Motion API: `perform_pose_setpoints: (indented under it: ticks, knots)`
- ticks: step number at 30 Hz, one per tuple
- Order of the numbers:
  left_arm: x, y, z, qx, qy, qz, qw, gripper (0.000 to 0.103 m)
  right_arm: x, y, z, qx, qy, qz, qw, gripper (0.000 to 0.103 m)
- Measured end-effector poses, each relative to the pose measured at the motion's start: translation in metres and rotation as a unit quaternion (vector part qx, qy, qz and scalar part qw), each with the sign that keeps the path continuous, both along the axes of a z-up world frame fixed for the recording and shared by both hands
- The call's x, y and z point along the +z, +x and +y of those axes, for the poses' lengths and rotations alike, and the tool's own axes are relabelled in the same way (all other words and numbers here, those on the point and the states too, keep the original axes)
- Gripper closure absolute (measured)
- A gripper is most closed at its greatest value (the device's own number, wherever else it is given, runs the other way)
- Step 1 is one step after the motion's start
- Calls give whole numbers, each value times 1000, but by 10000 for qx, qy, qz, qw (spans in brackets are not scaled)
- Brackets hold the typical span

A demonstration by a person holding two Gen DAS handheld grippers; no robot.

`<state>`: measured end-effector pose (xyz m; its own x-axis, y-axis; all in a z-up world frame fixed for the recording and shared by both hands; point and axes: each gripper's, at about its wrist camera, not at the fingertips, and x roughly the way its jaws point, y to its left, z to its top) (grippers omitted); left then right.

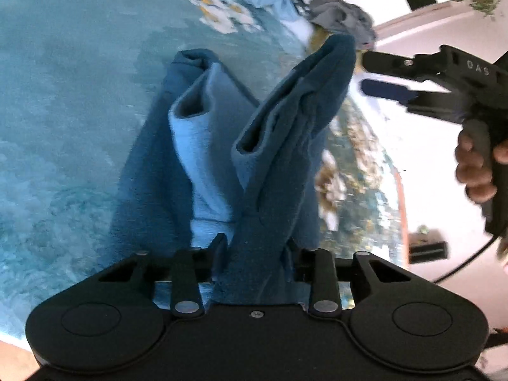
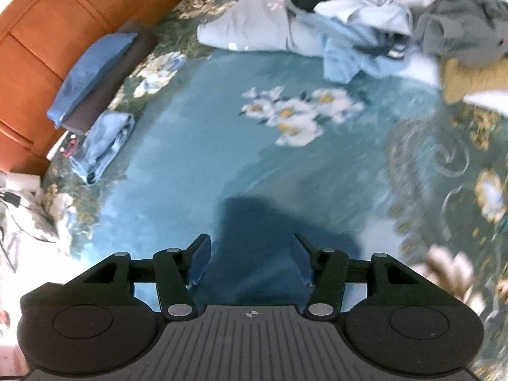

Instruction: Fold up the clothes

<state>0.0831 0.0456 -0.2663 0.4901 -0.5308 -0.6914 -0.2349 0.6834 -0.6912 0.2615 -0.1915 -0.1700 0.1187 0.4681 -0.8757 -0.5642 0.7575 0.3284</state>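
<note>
The left tool (image 1: 255, 247) is clenched on a dark teal garment (image 1: 285, 133), which rises from between its fingers and hangs in a long doubled strip above the bed (image 1: 63, 111). Under this strip, the rest of the same garment lies on the blue flowered bedspread, with its paler inner side (image 1: 203, 146) showing. The right tool (image 2: 250, 257) is released: its two blue pads (image 2: 201, 255) stand well apart with nothing between them. In the left wrist view the right tool (image 1: 390, 77) hovers just beside the far end of the lifted strip, apart from it.

To my judgement, the step in hand is the middle of one fold: one end is held, the other end is free. The next move calls for the right tool to close on the free end near the top, so that both tools can lay the strip flat over the lower part.

At the far side of the bed lies a heap of unfolded clothes (image 2: 355, 28), light blue and grey. Near the orange headboard (image 2: 47, 31) some folded pieces (image 2: 95, 63) are already stacked.
</note>
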Motion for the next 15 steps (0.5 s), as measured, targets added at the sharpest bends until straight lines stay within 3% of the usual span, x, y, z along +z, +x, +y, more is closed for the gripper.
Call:
perform_pose_setpoints:
  ticks: [5,9,13,15]
  knots:
    - [-7,-7,5,376,-304,50,9988,71,-20,36,-6,811,-43,299,9962,39]
    - [-5,-9,-2,522,-304,126,9981,70,-42,50,15,1872,-57,396,9815,31]
    - [5,-19,-5,796,-140,170,9966,73,-60,63,38,2534,-16,737,9646,31]
    - [11,-25,-7,991,-27,113,9950,79,-65,63,49,2828,-108,758,9561,39]
